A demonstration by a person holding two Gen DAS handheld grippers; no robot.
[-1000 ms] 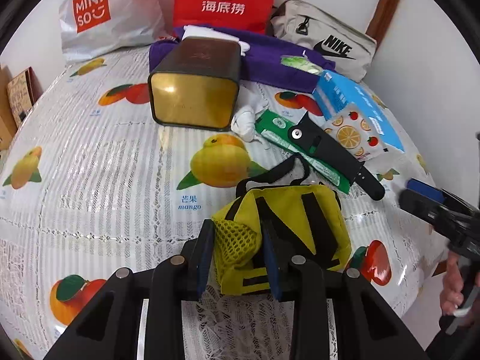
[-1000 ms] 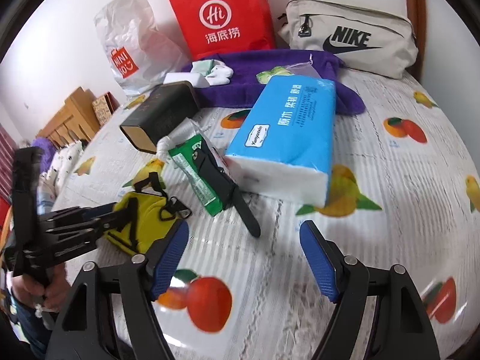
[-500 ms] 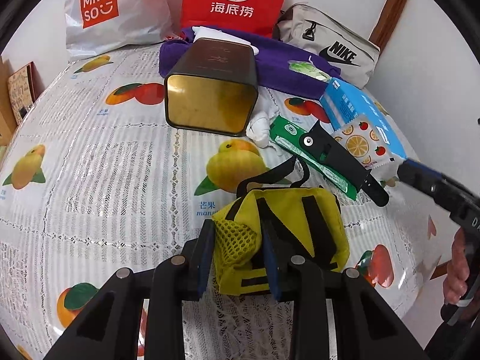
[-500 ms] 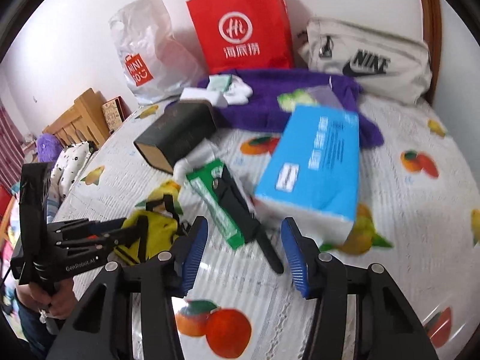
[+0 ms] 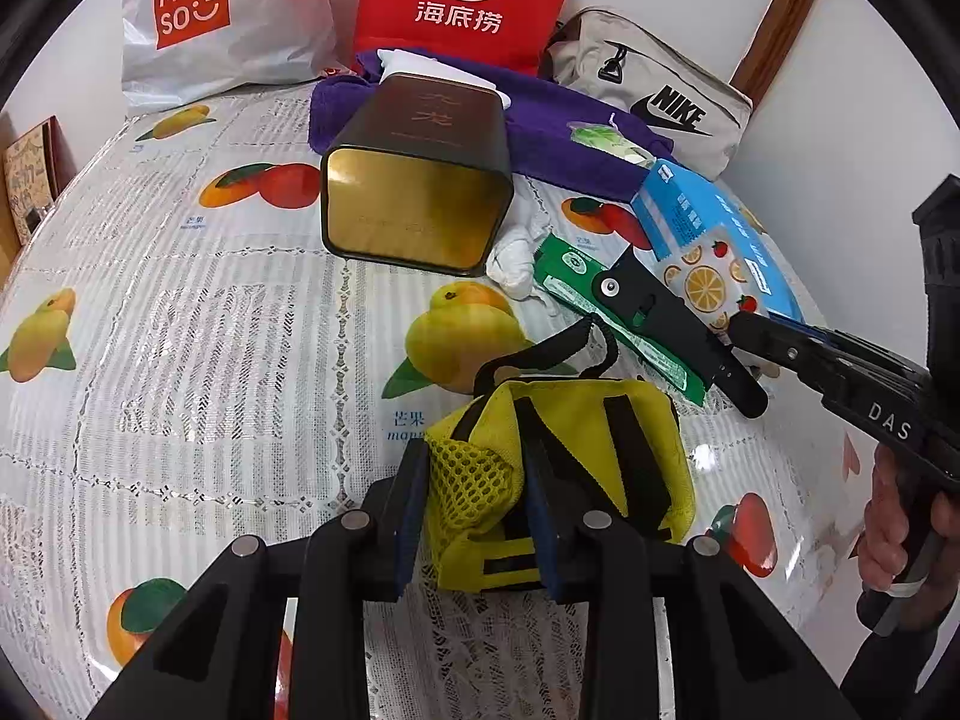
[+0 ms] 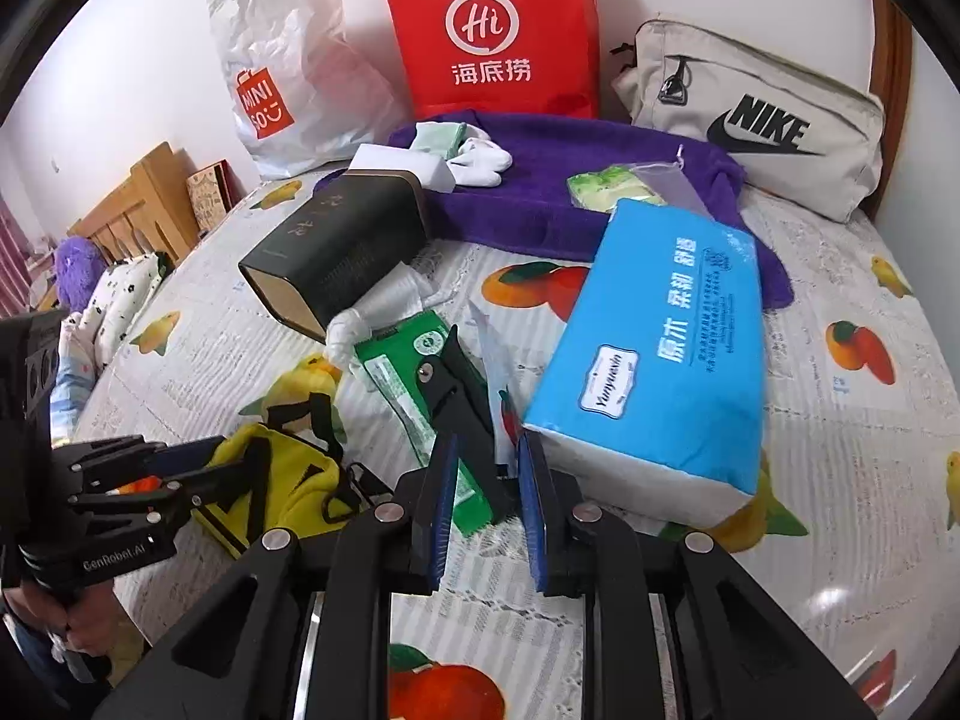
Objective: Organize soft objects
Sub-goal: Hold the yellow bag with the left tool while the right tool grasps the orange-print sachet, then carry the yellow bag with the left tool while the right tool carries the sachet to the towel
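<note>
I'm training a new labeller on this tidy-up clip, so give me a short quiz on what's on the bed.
1. True or false: the tin lies on its side.
2. What is the left gripper shut on? A) tissue pack B) yellow bag C) Nike bag
3. What colour is the towel in front of the red bag?

Key: 1 true; 2 B; 3 purple.
</note>
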